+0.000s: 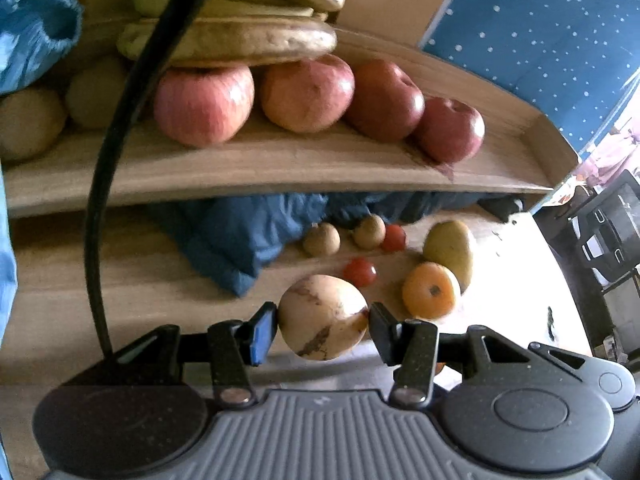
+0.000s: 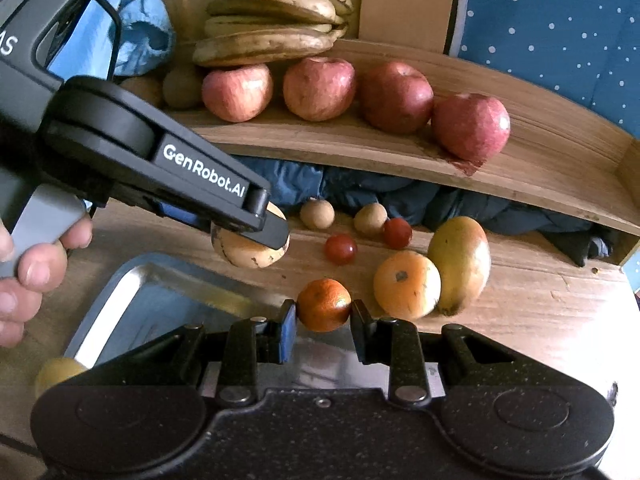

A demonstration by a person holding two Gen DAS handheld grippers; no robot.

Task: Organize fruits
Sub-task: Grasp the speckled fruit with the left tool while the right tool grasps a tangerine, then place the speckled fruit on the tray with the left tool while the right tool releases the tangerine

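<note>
My left gripper [image 1: 323,322] is shut on a pale yellow pear with brown blemishes [image 1: 322,316], held above the wooden table; the same pear [image 2: 248,246] shows in the right wrist view under the left gripper [image 2: 256,220]. My right gripper [image 2: 323,316] is shut on a small tangerine [image 2: 324,305]. On the raised wooden shelf [image 1: 260,160] lie several red apples [image 1: 308,94], with a bunch of bananas [image 2: 272,20] above them. Loose on the table are an orange [image 2: 406,284], a mango [image 2: 460,264], two cherry tomatoes [image 2: 340,249] and two small brown fruits [image 2: 317,213].
A metal tray [image 2: 160,300] sits on the table at the near left, with a yellowish fruit [image 2: 56,372] beside it. Dark blue cloth [image 1: 240,240] is stuffed under the shelf. A person's hand [image 2: 28,272] holds the left gripper's handle. A black cable [image 1: 108,160] crosses the left wrist view.
</note>
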